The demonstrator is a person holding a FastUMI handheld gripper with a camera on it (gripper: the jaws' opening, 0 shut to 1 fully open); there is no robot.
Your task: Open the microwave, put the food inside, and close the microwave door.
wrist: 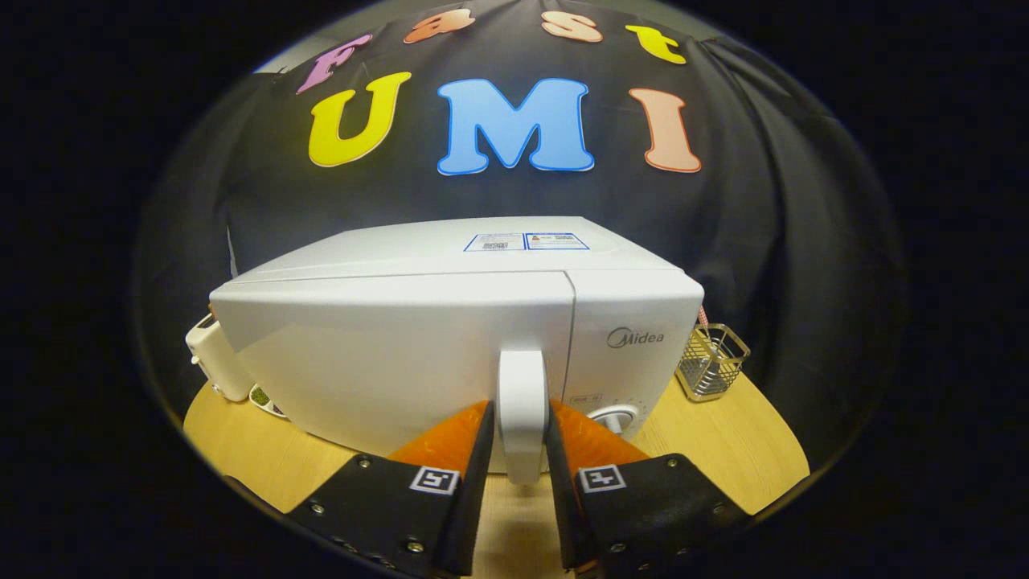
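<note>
Near the tabletop's (739,438) left edge sits a small cream appliance (215,358), w/ a bit of a dish (265,400) holding something green peeking out beside it; prob. the food, can't tell for sure. Mid-tabletop stands the microwave (450,322), white, door shut, its handle (522,410) a vertical bar at the door's right side. Right of the handle is the control panel w/ a round knob (615,418). Toward the right edge, just beside the microwave, is a wire basket (711,362).

Gripper (521,458) points straight at the door, level, approx. square to the front. Fingers (481,450) flank the handle, one on each side, closed in so both seem to press on it; contact looks snug but the exact pinch is hard to confirm.

Handling, my guess: handle is rigid plastic, smooth, so somewhat slippery; best held mid-bar, as now, not at the tip. Door should be light but w/ a latch that resists at first, then swings on the left hinge. Microwave itself looks heavy enough to stay put, though a hard tug could drag it on the wood. Pull needs to follow an arc.
</note>
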